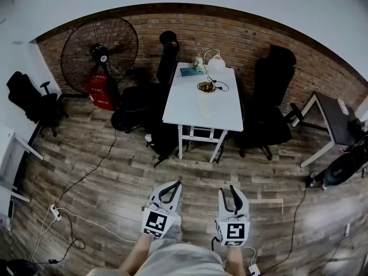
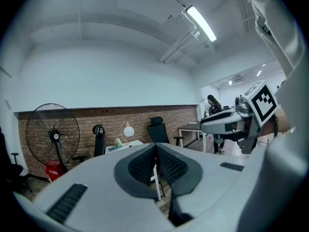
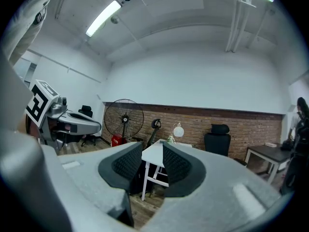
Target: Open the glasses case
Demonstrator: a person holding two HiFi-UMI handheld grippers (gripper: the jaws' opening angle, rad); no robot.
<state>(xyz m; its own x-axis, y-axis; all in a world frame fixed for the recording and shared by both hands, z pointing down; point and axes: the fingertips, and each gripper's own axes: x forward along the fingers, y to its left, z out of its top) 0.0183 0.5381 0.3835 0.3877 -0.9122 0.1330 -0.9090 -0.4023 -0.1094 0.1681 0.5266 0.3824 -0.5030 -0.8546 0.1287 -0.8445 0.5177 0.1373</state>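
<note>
A white table (image 1: 225,112) stands some way ahead on the wooden floor. On its far end lie a flat teal object (image 1: 191,72), a round bowl (image 1: 206,87) and a white lamp (image 1: 216,62); from here I cannot tell which thing is the glasses case. Both grippers are held low over the floor, well short of the table and pointing toward it. My left gripper (image 1: 171,187) (image 2: 155,149) has its dark pads pressed together with nothing between them. A clear gap parts the pads of my right gripper (image 1: 229,191) (image 3: 152,151), and it holds nothing.
Black office chairs (image 1: 141,105) (image 1: 270,114) flank the table. A large floor fan (image 1: 99,53) and a red box (image 1: 99,91) stand at the back left by the brick wall. A dark desk (image 1: 336,117) is at the right. Cables (image 1: 75,223) trail across the floor at the left.
</note>
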